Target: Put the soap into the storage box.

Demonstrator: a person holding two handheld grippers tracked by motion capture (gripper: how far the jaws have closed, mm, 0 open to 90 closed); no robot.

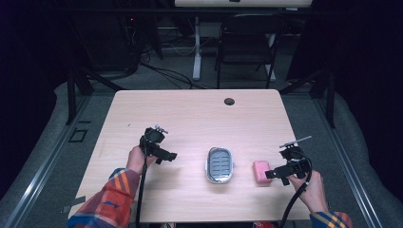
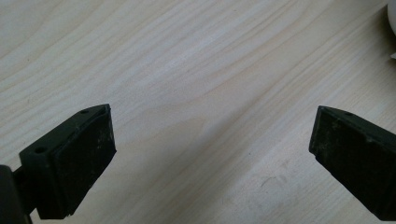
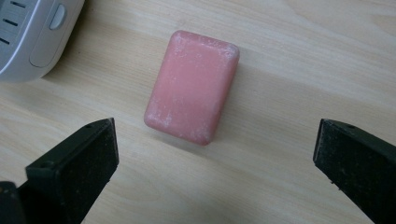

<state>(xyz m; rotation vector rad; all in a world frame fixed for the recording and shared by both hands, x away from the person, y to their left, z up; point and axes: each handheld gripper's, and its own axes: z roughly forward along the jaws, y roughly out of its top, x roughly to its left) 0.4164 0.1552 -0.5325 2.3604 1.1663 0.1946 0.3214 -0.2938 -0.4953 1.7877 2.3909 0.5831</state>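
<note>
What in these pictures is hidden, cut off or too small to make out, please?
- Soap dish: right gripper view's top-left edge cuts off most of it.
- White object: cropped at the left gripper view's right edge; cannot tell what it is.
- Pink soap: its near end sits behind the right gripper in the high view.

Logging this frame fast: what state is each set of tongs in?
Left tongs: open, holding nothing, over bare table.
Right tongs: open, holding nothing, just short of the pink soap bar.

Pink soap bar (image 3: 191, 86) lies flat — just beside grey slotted dish (image 1: 220, 165).
</note>
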